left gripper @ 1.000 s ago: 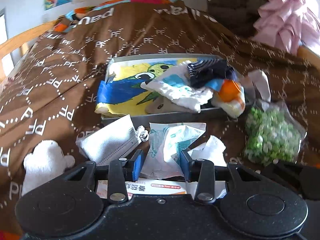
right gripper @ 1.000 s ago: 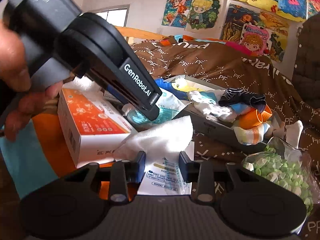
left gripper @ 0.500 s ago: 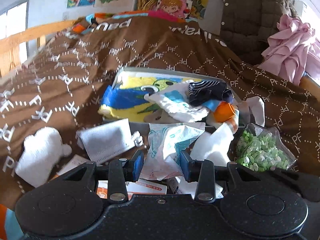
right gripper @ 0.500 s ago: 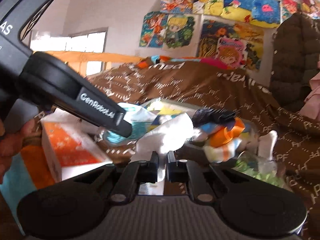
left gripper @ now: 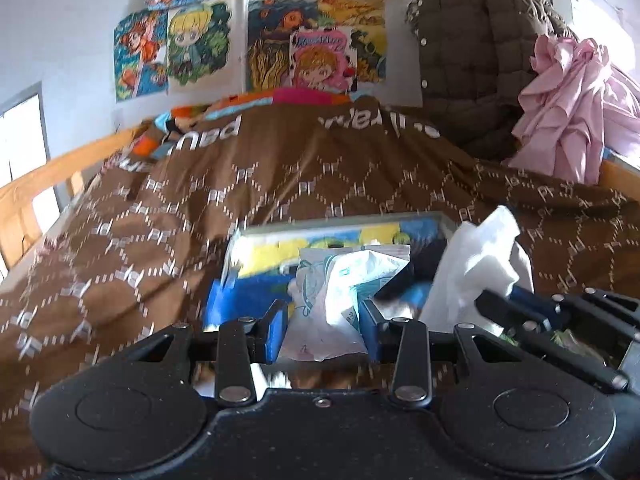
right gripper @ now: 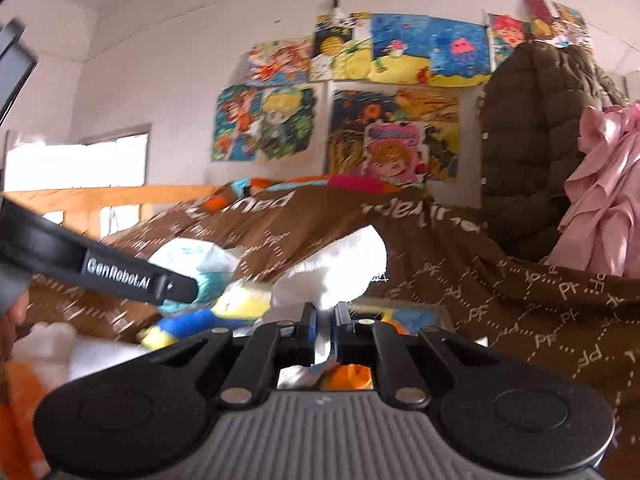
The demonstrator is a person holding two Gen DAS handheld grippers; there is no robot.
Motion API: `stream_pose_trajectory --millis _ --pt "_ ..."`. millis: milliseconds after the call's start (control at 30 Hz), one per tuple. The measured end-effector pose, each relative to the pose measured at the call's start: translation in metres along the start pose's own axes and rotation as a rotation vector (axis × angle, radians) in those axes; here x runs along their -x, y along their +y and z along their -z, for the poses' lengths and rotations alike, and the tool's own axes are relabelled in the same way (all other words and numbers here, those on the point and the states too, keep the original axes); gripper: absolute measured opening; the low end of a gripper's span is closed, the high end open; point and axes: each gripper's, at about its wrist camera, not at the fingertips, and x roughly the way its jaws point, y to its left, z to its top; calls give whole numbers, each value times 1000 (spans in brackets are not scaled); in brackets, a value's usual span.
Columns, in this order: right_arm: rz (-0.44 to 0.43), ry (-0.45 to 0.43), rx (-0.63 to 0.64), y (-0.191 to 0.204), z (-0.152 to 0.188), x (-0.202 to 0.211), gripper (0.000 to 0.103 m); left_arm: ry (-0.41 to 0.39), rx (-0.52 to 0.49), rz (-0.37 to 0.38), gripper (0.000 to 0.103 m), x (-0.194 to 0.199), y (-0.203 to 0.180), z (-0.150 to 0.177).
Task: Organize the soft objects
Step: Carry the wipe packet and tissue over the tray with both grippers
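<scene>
My left gripper (left gripper: 324,320) is shut on a white and teal plastic mask packet (left gripper: 340,292) and holds it up off the bed. Behind it lies a grey tray (left gripper: 340,222) lined with a blue and yellow cartoon cloth (left gripper: 264,256). My right gripper (right gripper: 325,316) is shut on a white soft cloth (right gripper: 340,264) that stands up from its pads. In the left wrist view that cloth (left gripper: 476,264) hangs just right of the packet, with the right gripper (left gripper: 496,300) below it. The left gripper (right gripper: 184,288) crosses the right wrist view at the left, carrying the packet (right gripper: 192,260).
A brown patterned quilt (left gripper: 160,220) covers the bed, and a wooden rail (left gripper: 36,192) runs along its left side. A brown padded jacket (left gripper: 472,60) and a pink garment (left gripper: 572,108) hang at the back right. An orange box (right gripper: 24,392) sits low left.
The right gripper closed on the white cloth and lifted it. Both grippers rose and tilted upward, so the wall pictures fill more of each view. The packet rose with the left gripper.
</scene>
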Motion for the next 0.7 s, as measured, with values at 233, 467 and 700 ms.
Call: stream_pose_trajectory --millis 233,467,700 --pt "9 -16 -122 -25 -22 -50 9 -57 -26 -21 41 -54 -3 -25" --pt "-27 90 -281 -60 -12 -90 10 -22 36 -24 41 -120 2 -36" --pt "-58 168 -409 -83 2 -111 14 65 103 -44 41 -153 10 -30"
